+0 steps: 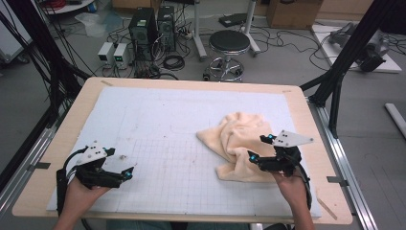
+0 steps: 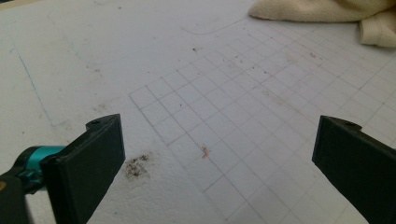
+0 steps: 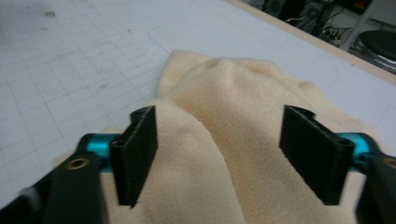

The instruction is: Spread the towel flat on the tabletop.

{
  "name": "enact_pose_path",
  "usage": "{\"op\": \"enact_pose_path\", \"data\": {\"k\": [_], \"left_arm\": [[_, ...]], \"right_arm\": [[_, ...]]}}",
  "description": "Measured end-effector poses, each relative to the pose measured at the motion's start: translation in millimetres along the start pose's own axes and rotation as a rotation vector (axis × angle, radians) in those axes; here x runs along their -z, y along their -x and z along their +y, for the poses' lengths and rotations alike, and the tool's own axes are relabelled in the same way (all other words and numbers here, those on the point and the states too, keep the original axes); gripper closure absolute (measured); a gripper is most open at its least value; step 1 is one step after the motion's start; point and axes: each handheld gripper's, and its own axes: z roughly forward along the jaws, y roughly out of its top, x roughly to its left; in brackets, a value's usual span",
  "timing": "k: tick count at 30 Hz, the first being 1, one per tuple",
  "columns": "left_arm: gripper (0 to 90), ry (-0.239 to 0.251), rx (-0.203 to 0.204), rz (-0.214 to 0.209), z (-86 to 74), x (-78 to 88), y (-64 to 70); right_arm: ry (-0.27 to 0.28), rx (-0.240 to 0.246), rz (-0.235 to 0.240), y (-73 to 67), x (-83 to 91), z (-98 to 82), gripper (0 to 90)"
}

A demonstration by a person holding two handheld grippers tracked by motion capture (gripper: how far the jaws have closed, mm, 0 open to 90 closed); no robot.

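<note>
gridded white mat (image 1: 191, 139) on wooden table (image 1: 72, 124); right claw (image 3: 219, 149) agape astride towel (image 3: 224, 93), left claw (image 2: 210, 163) released.

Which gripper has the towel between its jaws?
The right gripper: its jaws straddle a fold of the towel. The left gripper hangs over bare mat.

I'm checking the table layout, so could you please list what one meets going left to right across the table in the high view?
Left gripper → bare white mat → cream towel → right gripper, at the towel's right side.
</note>
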Motion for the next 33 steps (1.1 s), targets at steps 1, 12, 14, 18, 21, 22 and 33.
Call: {"op": "enact_pose_path", "data": {"k": [1, 12, 14, 18, 21, 22, 33], "left_arm": [[3.0, 0.0, -0.004, 0.001, 0.3, -0.2, 0.0], [3.0, -0.015, -0.015, -0.008, -0.8, -3.1, 0.4], [3.0, -0.016, -0.015, -0.009, -0.5, -3.6, 0.2], [3.0, -0.017, -0.012, -0.013, 0.0, -5.2, 1.6], [3.0, -0.015, -0.013, -0.015, 0.5, -6.3, 2.9], [3.0, -0.018, -0.019, -0.015, 0.8, -6.4, 2.7], [3.0, -0.015, -0.011, -0.012, 0.6, -6.0, 0.2]], "right_arm": [[-0.014, 0.009, 0.001, 1.9, -4.5, 0.6, 30.5], [-0.22, 0.086, -0.006, 6.7, -60.8, -9.1, 56.3], [-0.225, 0.078, -0.002, 7.9, -62.6, -9.3, 62.3], [-0.232, 0.076, 0.005, 8.6, -66.1, -9.6, 70.8], [-0.234, 0.059, 0.021, 9.3, -64.7, -9.4, 77.0], [-0.234, 0.057, 0.027, 9.5, -64.0, -9.0, 78.4], [-0.161, 0.032, 0.114, 2.8, -49.9, 26.4, 80.9]]}}
